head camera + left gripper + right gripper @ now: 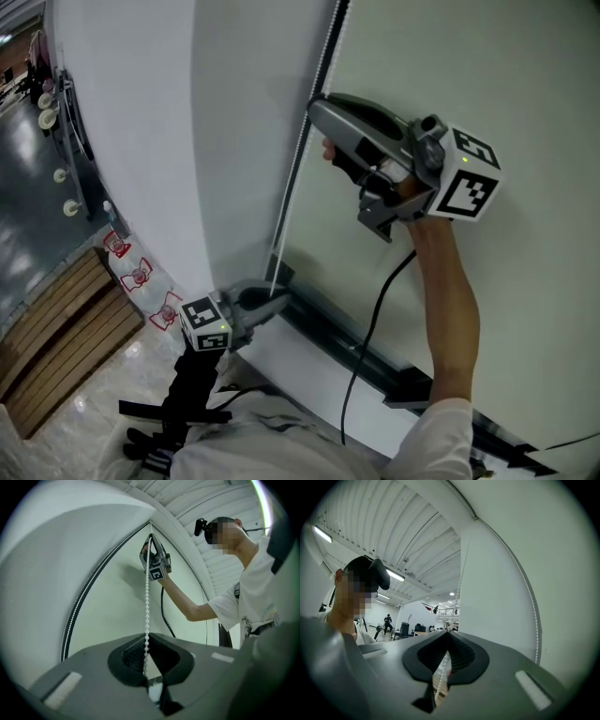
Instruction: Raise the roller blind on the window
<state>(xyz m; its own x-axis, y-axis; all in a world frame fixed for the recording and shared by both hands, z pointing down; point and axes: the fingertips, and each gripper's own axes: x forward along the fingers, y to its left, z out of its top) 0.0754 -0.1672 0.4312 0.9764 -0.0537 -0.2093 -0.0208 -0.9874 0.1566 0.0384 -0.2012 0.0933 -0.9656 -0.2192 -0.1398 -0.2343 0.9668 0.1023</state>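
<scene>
There are two claws and one white bead chain (296, 178). The right claw (317, 105) is up high and is pinched tight on the chain. The left claw (278, 298) is down low and is pinched tight on the same chain. One white roller blind (169, 141) hangs just left of the chain.

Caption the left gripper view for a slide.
Left gripper shut on the bead chain; right gripper clamps it higher up.
</scene>
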